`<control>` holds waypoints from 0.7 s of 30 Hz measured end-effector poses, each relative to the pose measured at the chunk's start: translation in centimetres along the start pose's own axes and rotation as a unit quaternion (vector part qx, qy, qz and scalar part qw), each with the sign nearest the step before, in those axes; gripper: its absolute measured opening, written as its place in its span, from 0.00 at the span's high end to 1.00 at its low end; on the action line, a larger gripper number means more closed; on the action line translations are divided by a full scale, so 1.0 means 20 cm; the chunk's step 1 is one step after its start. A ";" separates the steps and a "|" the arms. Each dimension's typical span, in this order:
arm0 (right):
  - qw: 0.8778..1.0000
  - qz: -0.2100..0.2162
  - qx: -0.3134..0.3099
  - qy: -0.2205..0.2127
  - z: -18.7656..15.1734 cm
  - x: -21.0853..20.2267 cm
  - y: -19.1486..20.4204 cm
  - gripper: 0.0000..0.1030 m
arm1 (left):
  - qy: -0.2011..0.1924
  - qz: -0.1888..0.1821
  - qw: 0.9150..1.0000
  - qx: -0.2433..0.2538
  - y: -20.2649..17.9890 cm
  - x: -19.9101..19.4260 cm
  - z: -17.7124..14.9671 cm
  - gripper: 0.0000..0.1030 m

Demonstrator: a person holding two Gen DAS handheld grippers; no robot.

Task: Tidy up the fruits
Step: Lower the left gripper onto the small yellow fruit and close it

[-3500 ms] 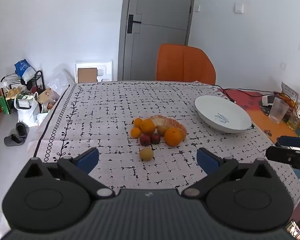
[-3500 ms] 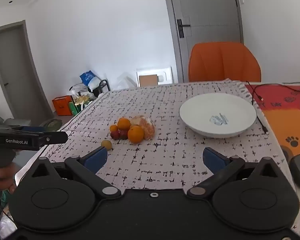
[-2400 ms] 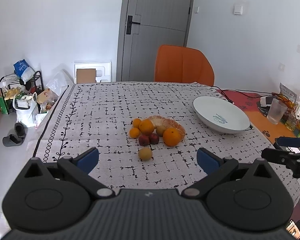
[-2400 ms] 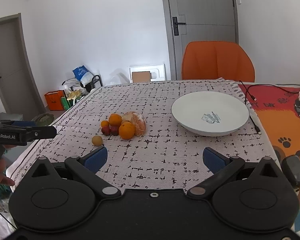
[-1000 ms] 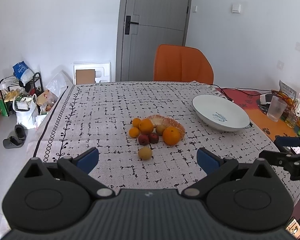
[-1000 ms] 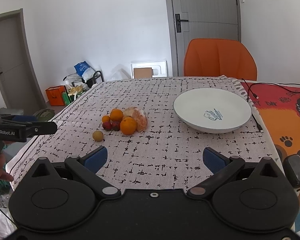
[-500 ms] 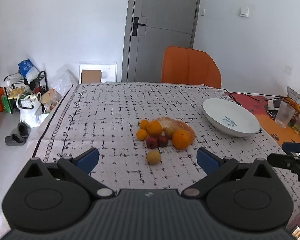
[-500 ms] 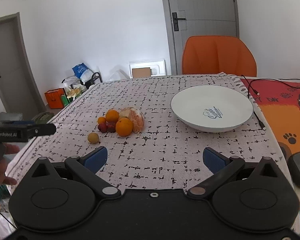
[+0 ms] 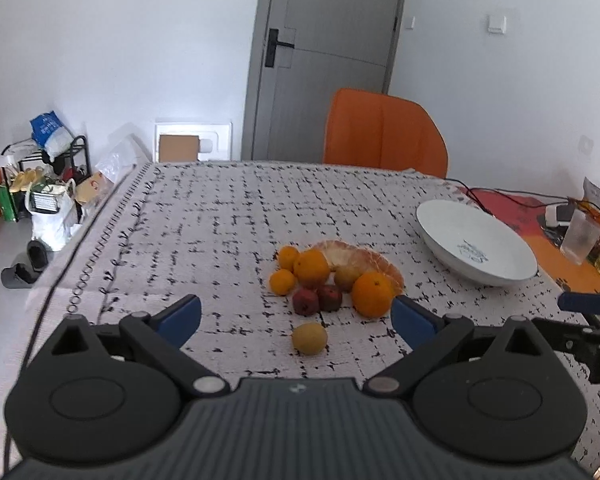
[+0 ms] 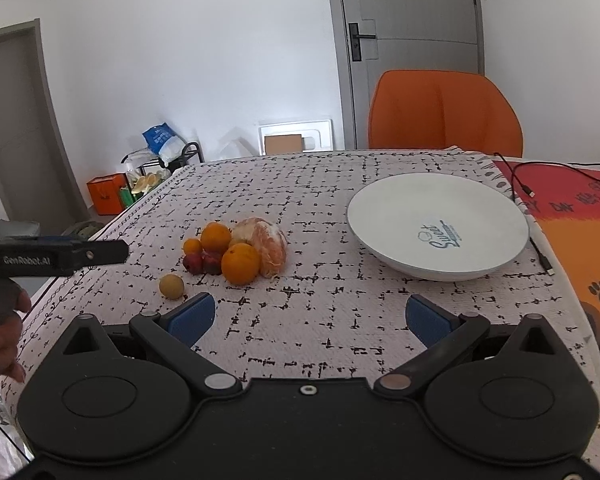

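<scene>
A pile of fruit lies mid-table: a large orange (image 9: 371, 294) (image 10: 240, 263), a peeled citrus (image 10: 270, 246) (image 9: 348, 254), smaller oranges (image 9: 311, 268), two dark red fruits (image 9: 317, 300) and a lone yellow fruit (image 9: 309, 338) (image 10: 171, 286) nearest me. A white bowl (image 9: 474, 248) (image 10: 438, 224) stands empty to the right. My left gripper (image 9: 296, 320) is open and empty, just short of the yellow fruit. My right gripper (image 10: 308, 318) is open and empty, near the table's front, between the pile and the bowl.
An orange chair (image 9: 384, 136) stands at the table's far end. A black cable (image 10: 528, 196) lies right of the bowl on a red mat (image 10: 580, 220). A plastic cup (image 9: 580, 236) stands at far right. Bags and a rack (image 9: 44, 184) crowd the floor at left.
Both grippers have moved forward toward the fruit; the pile looks larger and nearer. Both stay open and empty. The fruit and bowl have not moved.
</scene>
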State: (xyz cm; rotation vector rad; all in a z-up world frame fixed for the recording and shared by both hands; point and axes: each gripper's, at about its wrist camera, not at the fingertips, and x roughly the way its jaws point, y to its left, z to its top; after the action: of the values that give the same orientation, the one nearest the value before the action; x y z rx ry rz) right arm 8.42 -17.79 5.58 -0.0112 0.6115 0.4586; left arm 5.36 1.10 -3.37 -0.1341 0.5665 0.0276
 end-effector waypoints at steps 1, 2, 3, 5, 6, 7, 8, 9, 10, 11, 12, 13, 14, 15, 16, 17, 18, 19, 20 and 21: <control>1.000 0.002 0.003 0.001 0.00 0.01 -0.01 0.00 | 0.001 -0.001 1.000 0.001 0.00 0.01 -0.01 0.02; 1.000 0.003 0.006 0.001 0.00 0.02 -0.01 0.00 | 0.001 -0.002 1.000 0.003 -0.01 0.02 -0.01 0.02; 1.000 0.004 0.010 0.001 0.00 0.03 -0.02 0.00 | 0.002 -0.002 1.000 0.004 -0.01 0.03 -0.02 0.02; 1.000 0.003 0.016 -0.001 0.00 0.04 -0.03 0.00 | 0.004 -0.005 1.000 0.006 -0.02 0.05 -0.02 0.05; 1.000 0.003 0.019 -0.001 0.00 0.05 -0.04 0.00 | 0.005 -0.005 1.000 0.008 -0.02 0.06 -0.03 0.07; 1.000 0.004 0.022 -0.001 0.00 0.06 -0.04 0.00 | 0.007 -0.006 1.000 0.008 -0.03 0.07 -0.03 0.09; 1.000 0.006 0.024 0.000 0.01 0.07 -0.05 0.00 | 0.009 -0.006 1.000 0.009 -0.03 0.09 -0.03 0.10; 1.000 0.007 0.025 -0.001 0.01 0.08 -0.05 0.00 | 0.012 -0.006 1.000 0.007 -0.03 0.10 -0.03 0.14; 1.000 0.009 0.027 -0.003 0.01 0.08 -0.05 0.00 | 0.014 -0.007 1.000 0.006 -0.02 0.12 -0.03 0.17; 1.000 0.010 0.027 -0.003 0.02 0.09 -0.06 0.00 | 0.018 -0.009 1.000 0.004 -0.02 0.13 -0.03 0.19; 1.000 0.012 0.026 -0.003 0.02 0.10 -0.05 0.00 | 0.022 -0.012 1.000 0.004 -0.02 0.15 -0.03 0.22; 1.000 0.015 0.025 -0.004 0.03 0.11 -0.05 0.00 | 0.025 -0.013 1.000 0.004 -0.02 0.16 -0.03 0.24; 1.000 0.017 0.026 -0.005 0.03 0.11 -0.06 0.00 | 0.027 -0.014 1.000 0.005 -0.02 0.17 -0.03 0.25; 0.999 0.018 0.028 -0.006 0.04 0.12 -0.06 0.00 | 0.028 -0.014 0.999 0.006 -0.02 0.18 -0.03 0.28; 0.999 0.022 0.030 -0.006 0.04 0.14 -0.06 0.00 | 0.030 -0.016 0.999 0.006 -0.02 0.20 -0.03 0.32; 0.999 0.024 0.032 -0.004 0.05 0.15 -0.06 0.00 | 0.032 -0.017 0.999 0.006 -0.02 0.21 -0.04 0.33; 0.999 0.026 0.034 -0.003 0.05 0.16 -0.06 0.00 | 0.035 -0.018 0.999 0.002 -0.01 0.23 -0.04 0.36; 0.999 0.026 0.036 -0.002 0.05 0.17 -0.07 0.00 | 0.038 -0.020 0.999 -0.001 -0.01 0.24 -0.04 0.38; 0.999 0.027 0.036 -0.001 0.06 0.18 -0.07 0.00 | 0.042 -0.023 0.999 -0.004 -0.01 0.26 -0.04 0.40; 0.999 0.026 0.036 0.000 0.06 0.19 -0.07 0.00 | 0.046 -0.026 0.999 -0.004 -0.01 0.28 -0.04 0.42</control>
State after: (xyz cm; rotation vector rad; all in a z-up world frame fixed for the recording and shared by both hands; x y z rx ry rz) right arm 12.36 -17.27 4.23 0.0736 0.6302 0.4865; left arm 9.56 0.74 -7.06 -0.1574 0.6542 -0.0267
